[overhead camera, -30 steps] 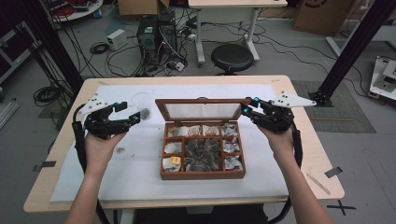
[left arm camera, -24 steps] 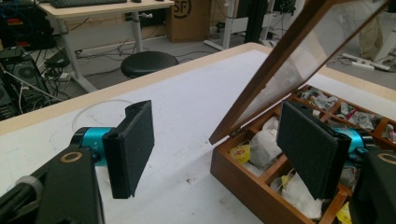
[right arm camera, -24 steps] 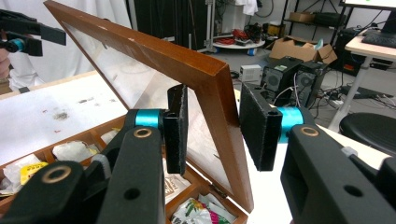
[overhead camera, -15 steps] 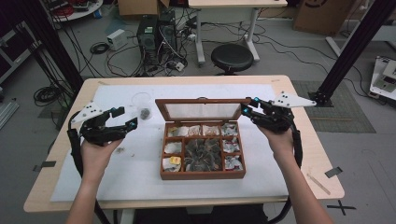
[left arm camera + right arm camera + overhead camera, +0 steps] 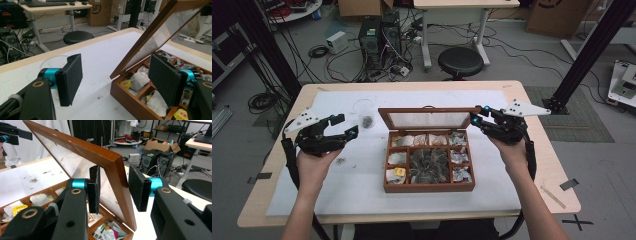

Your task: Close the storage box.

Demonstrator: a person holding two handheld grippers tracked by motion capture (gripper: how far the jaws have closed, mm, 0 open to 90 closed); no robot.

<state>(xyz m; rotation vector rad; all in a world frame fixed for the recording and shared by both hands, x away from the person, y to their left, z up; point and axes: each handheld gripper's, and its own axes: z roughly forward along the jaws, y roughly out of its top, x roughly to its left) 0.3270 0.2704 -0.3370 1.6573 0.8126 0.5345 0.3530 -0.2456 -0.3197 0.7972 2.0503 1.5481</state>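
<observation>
Right gripper (image 5: 475, 116): jaws set either side of the right-hand corner of the lid's frame; in the right gripper view (image 5: 113, 188) one pad stands on the glass side and the other on the outer side, with a slim gap visible at each, so whether the pads actually press on the wood cannot be told
Lid (image 5: 429, 119): wooden frame around a glass pane, hinged at the back of the box and propped up at a slant; in the right gripper view (image 5: 75, 152) its top edge runs up and away toward the upper left
Box (image 5: 428, 187): brown wooden tea box in the middle of the table, divided into small compartments round one larger middle one, with tea bags and sachets lying in them
Left gripper (image 5: 344, 126): held above the mat to the left of the box, jaws wide apart with nothing between them; in the left gripper view (image 5: 117, 80) the box's near corner and the slanted lid lie ahead to the right
Glass (image 5: 363, 111): clear tumbler on the mat, behind the left gripper and left of the lid
Mat (image 5: 362, 190): white sheet over most of the tabletop, with a few dark specks near the left hand
Table (image 5: 557, 180): pale wood, its edge showing round the mat
</observation>
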